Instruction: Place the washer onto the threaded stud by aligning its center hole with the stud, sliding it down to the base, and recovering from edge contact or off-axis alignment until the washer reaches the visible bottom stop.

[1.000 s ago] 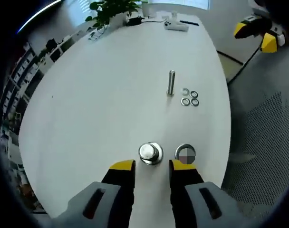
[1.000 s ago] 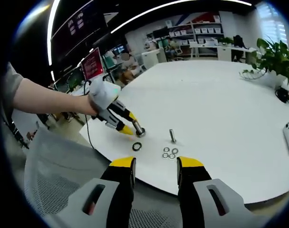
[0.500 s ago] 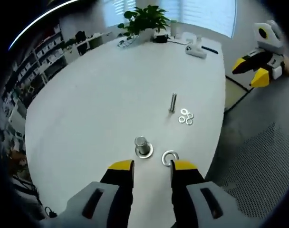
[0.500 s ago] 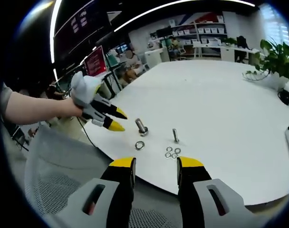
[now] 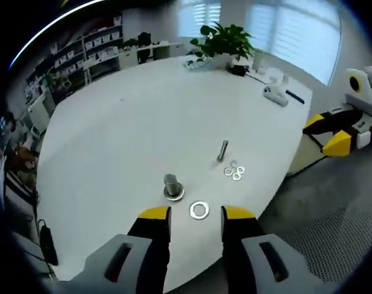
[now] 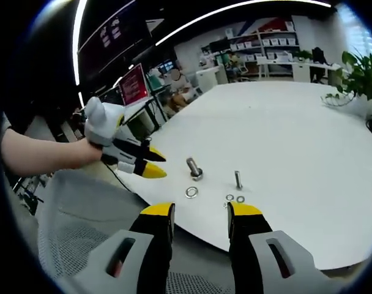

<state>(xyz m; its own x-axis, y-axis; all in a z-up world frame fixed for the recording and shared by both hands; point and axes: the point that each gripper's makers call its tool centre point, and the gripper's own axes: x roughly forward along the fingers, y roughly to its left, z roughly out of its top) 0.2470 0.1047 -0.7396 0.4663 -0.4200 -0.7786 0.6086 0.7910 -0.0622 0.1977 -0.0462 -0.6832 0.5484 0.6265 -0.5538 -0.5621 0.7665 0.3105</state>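
Over the last second the left claw has drawn back from the threaded stud: a moment ago its yellow tips flanked the stud's base, and now it hangs off the near edge of the white counter with its jaws parted and nothing between them. In the right gripper view that same left claw is seen held by a person's hand, lifted clear of the counter and well apart from the stud. The large washer lies flat on the counter just beside the stud's base, close to the near edge, not on the stud; in the right gripper view the washer shows as a ring between the stud and the counter's edge. Farther in stands a thin upright bolt with a cluster of small washers next to it. The right claw also hangs off the counter's edge, jaws spread and empty. My reading is that the retreat leaves the task at its start: the washer is yet to be picked up, its hole centred over the stud, and slid down to the base flange. Being thin and flat on a smooth top, it will likely be awkward to pinch.
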